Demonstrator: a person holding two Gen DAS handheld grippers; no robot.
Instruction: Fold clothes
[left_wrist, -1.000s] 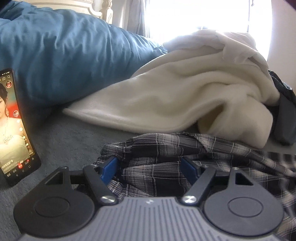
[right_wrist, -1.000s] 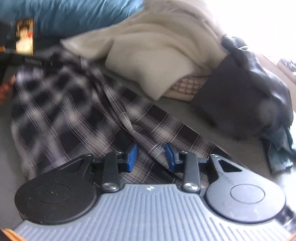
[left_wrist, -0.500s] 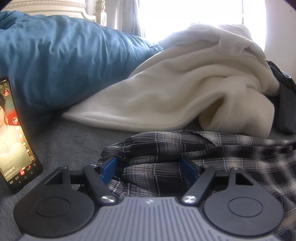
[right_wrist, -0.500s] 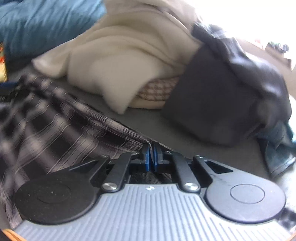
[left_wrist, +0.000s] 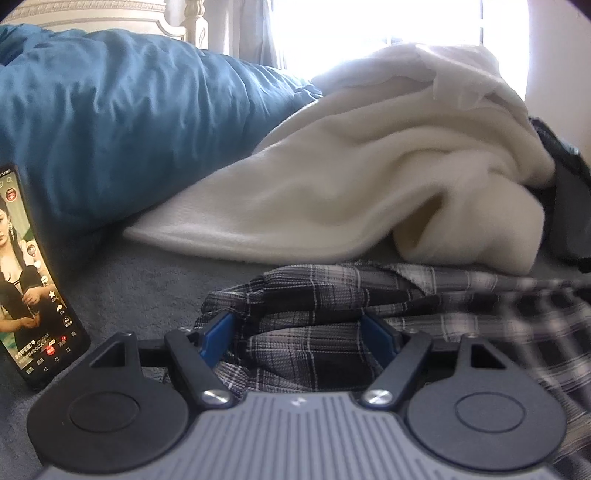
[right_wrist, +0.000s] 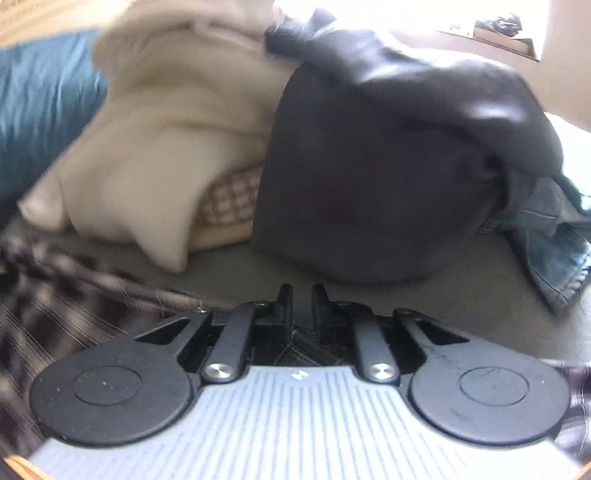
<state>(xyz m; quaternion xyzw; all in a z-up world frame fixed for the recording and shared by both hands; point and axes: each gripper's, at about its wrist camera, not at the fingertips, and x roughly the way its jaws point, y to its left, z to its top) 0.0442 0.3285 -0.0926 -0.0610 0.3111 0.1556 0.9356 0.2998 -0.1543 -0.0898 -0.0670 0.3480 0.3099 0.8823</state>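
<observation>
A black-and-white plaid shirt (left_wrist: 332, 295) lies bunched on the grey bed sheet (left_wrist: 147, 280). My left gripper (left_wrist: 297, 328) is open, its blue pads (left_wrist: 218, 332) wide apart on either side of a fold of the shirt. In the right wrist view the plaid shirt (right_wrist: 74, 314) trails off to the left, blurred. My right gripper (right_wrist: 303, 299) is shut on it. Its fingers stand a narrow slit apart, with dark plaid cloth pinched low between them.
A cream blanket (left_wrist: 369, 166) is heaped just behind the shirt, against a blue duvet (left_wrist: 129, 110). A lit phone (left_wrist: 29, 280) leans at the left. A dark garment (right_wrist: 388, 166), a checked cloth (right_wrist: 232, 199) and a denim piece (right_wrist: 554, 240) lie ahead of the right gripper.
My right gripper closed on the shirt's edge and has swung right, drawing the cloth with it. The left gripper stayed open and barely moved.
</observation>
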